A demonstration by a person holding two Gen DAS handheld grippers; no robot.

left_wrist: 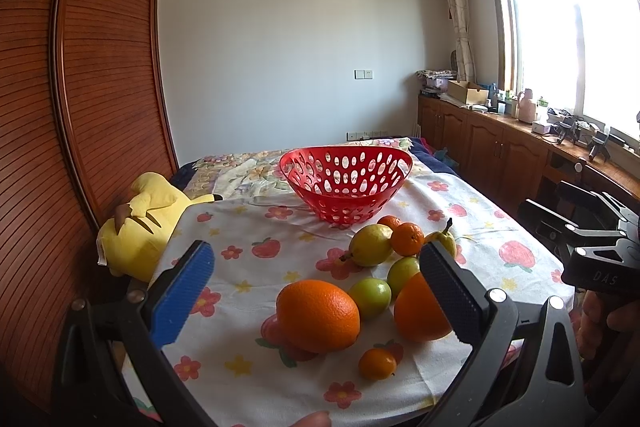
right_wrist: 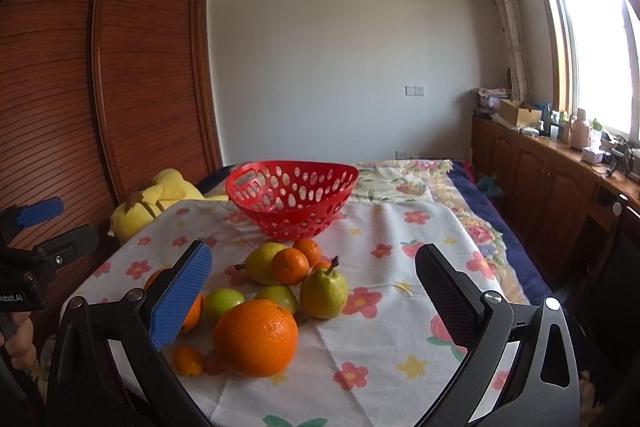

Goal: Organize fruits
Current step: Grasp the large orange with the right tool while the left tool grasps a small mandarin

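An empty red perforated basket (left_wrist: 346,181) (right_wrist: 292,197) stands at the far side of the flowered cloth. Fruit lies in a loose group in front of it: a large orange (left_wrist: 318,315) (right_wrist: 256,337), a second large orange (left_wrist: 420,311) (right_wrist: 192,313), two green round fruits (left_wrist: 372,295) (right_wrist: 222,303), pears (left_wrist: 370,245) (right_wrist: 324,289), small tangerines (left_wrist: 407,239) (right_wrist: 290,267) and a tiny kumquat (left_wrist: 377,363) (right_wrist: 188,361). My left gripper (left_wrist: 316,291) is open and empty, above the near oranges. My right gripper (right_wrist: 314,291) is open and empty, above the fruit group.
A yellow plush toy (left_wrist: 140,223) (right_wrist: 156,203) lies at the cloth's left edge beside a wooden wardrobe (left_wrist: 80,107). A wooden cabinet (left_wrist: 500,147) with clutter runs along the right wall under the window. The right gripper's body (left_wrist: 592,251) shows at right in the left wrist view.
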